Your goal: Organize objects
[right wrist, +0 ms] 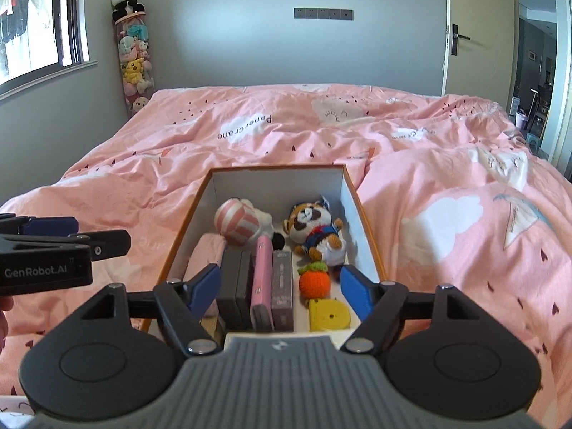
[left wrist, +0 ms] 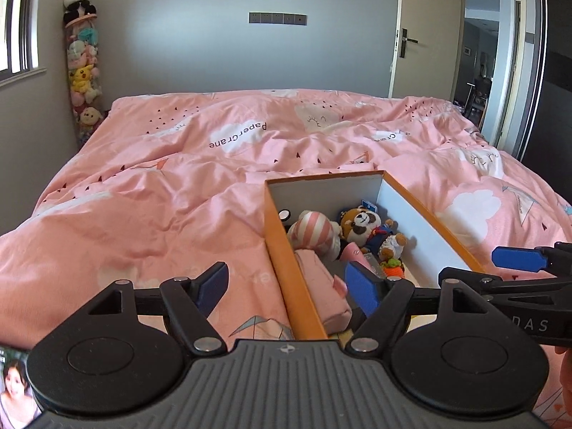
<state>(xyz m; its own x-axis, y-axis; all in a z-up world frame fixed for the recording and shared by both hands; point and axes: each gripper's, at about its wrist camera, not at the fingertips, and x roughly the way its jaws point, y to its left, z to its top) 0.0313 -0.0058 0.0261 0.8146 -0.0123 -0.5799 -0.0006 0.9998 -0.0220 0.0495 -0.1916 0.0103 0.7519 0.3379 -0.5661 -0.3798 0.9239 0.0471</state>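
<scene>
An orange box [right wrist: 361, 214] with white inner walls sits on the bed, on a rumpled pink duvet [right wrist: 250, 136] printed with clouds, and fills the lower middle of the right wrist frame. The right tool [right wrist: 280, 291] hangs over the box's near end with its blue pads spread wide and nothing between them pressed or held; the packed things simply lie below the gap. Directly under that gap stand a dark grey case [right wrist: 234, 287], a pink case [right wrist: 261, 282] and a mauve case [right wrist: 282, 286] side by side on edge. Just right of them, near the right pad, lie a small orange knitted fruit [right wrist: 314, 280] and a yellow tape measure [right wrist: 329, 314]. Farther up the box, toward the frame's centre, rest a pink striped soft toy [right wrist: 237, 223] and a brown plush animal [right wrist: 314, 228] in a blue outfit. The left tool [left wrist: 289, 284] is also wide open and empty; in the left wrist frame it straddles the box's left wall [left wrist: 286, 250], one pad over the duvet, the other inside the box beside a folded pink cloth [left wrist: 323, 282]. The two tools sit near each other, each showing at the edge of the other's frame. In the upper left corner a tall clear tube of plush toys [right wrist: 134, 60] stands against the grey wall, topped by a panda [right wrist: 125, 0].
</scene>
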